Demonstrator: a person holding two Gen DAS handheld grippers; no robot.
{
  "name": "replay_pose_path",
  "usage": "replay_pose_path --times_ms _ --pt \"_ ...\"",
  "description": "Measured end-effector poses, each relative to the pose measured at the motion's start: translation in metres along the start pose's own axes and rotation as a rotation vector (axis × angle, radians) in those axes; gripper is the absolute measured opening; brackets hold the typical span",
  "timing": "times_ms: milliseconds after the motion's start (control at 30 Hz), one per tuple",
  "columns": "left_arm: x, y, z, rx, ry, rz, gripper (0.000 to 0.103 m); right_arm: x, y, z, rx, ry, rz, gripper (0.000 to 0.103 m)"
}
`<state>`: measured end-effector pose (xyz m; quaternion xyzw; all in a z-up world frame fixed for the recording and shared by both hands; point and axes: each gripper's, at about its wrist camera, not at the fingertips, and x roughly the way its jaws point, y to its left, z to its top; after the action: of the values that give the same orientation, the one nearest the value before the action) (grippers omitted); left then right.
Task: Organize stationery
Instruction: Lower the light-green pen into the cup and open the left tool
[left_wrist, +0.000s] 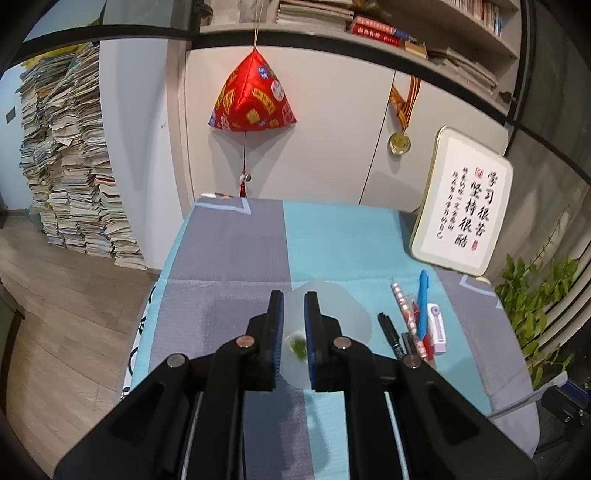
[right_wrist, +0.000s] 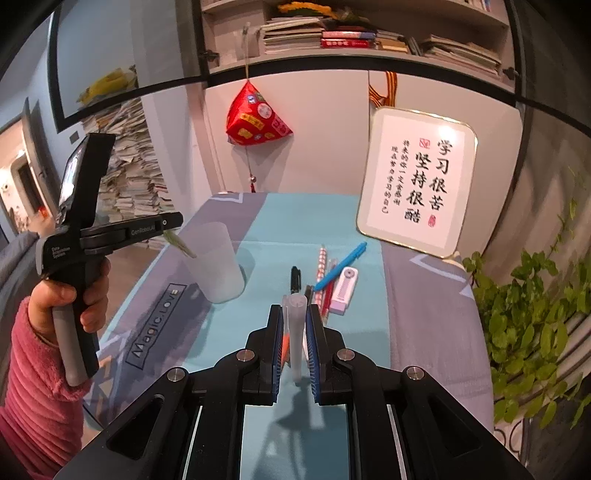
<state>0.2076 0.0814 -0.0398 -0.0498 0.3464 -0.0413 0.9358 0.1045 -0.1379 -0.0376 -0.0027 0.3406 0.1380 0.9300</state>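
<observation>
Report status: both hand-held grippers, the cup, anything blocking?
Left hand-held gripper shut on frosted cup rim. Right hand-held gripper shut on a translucent white pen. Remaining pens and eraser lie right of the cup; path clear.

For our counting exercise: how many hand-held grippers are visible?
2. The left hand-held gripper holds a greenish pen at the cup; the right hand-held gripper grips a white pen. None seems hidden.

Framed calligraphy board (right_wrist: 415, 181): large characters "学习很苦 坚持很酷"; smaller column beside them too fine to read; two red seals, illegible.
Cloth on counter (right_wrist: 155, 321): boxed print "Magic LOVE".
Left gripper (right_wrist: 168, 230), side of body: "GenRobot.AI"; small label on its rear block, not legible.
Red books on shelf (left_wrist: 375, 31): spine characters blurred, unreadable.
</observation>
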Motion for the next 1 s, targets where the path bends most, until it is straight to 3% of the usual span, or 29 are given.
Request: replay_pose_path --times_ms 233,533,700,1000 --pt "-0.026 0.015 -0.009 -0.034 -0.059 0.006 0.013 -0.007 0.015 0.018 -0.031 -0.042 0.011 0.013" --pt "-0.044 0.039 -0.06 -0.062 -0.053 0.071 0.015 -0.015 0.05 0.055 -0.109 -0.127 0.051 0.013" --pt "-0.05 0.038 -0.087 -0.051 -0.036 0.064 0.015 -0.009 0.072 0.081 -0.134 -0.175 0.07 0.013" --pt "-0.043 0.04 -0.107 -0.046 0.011 0.06 0.015 0.037 0.101 0.109 -0.154 -0.133 0.096 0.013"
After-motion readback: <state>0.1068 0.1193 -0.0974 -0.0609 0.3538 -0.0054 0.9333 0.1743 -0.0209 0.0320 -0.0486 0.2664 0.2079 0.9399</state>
